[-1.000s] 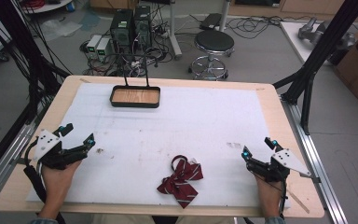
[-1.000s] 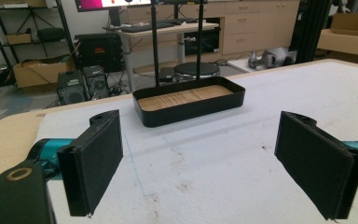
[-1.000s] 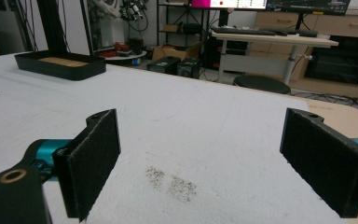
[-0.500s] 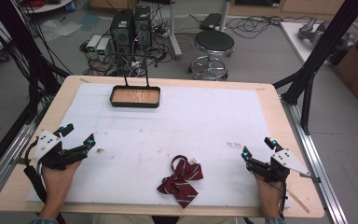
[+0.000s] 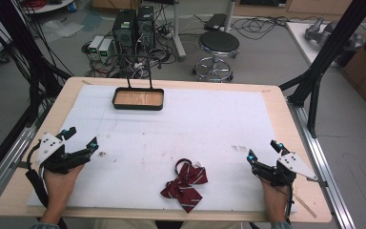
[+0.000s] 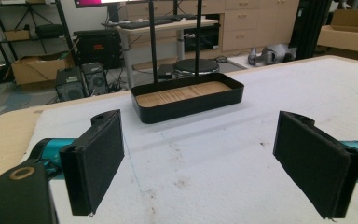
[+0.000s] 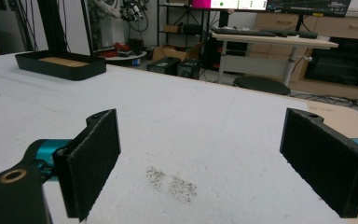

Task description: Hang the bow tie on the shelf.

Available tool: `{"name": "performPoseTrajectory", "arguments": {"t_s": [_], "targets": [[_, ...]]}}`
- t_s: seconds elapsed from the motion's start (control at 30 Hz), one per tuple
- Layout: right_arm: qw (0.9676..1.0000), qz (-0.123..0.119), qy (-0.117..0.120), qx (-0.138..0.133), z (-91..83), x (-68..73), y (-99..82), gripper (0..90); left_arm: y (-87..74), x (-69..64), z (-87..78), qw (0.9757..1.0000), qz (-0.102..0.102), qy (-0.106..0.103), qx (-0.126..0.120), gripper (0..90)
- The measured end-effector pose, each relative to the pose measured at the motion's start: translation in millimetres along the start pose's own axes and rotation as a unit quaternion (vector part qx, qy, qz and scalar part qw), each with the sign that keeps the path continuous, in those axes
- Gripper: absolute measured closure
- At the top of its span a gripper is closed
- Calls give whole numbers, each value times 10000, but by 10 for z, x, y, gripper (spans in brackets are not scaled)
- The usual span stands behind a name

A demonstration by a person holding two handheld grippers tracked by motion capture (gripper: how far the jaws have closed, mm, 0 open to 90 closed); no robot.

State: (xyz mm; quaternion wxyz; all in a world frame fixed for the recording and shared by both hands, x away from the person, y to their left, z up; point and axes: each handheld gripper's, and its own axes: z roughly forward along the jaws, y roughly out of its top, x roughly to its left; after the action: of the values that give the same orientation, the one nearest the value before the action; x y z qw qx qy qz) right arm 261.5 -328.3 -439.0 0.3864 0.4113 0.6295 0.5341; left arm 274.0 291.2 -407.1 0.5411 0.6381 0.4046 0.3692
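A bow tie point(image 5: 184, 184) is laid on the white sheet point(image 5: 195, 124) near the table's front edge, between the left gripper point(image 5: 78, 142) at the left and the right gripper point(image 5: 262, 153) at the right, well apart from both. A tray point(image 5: 138, 98) is set toward the far edge, left of centre.

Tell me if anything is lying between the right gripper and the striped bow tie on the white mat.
Nothing visible does. The right gripper rests with its jaws wide apart near the table's right edge, and the bow tie lies to its left. Between them is bare white mat, marked by a small dark smudge.
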Motion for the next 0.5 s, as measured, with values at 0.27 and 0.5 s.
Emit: {"name": "performPoseTrajectory", "arguments": {"t_s": [0.27,0.5], "targets": [[9992,-45,395,41,39,58,53,112,-7,-6,6,10000,3,-8,28,163],[9903,-209,1371,16,119,215,210,118,-7,-10,5,10000,13,-1,24,163]]}}
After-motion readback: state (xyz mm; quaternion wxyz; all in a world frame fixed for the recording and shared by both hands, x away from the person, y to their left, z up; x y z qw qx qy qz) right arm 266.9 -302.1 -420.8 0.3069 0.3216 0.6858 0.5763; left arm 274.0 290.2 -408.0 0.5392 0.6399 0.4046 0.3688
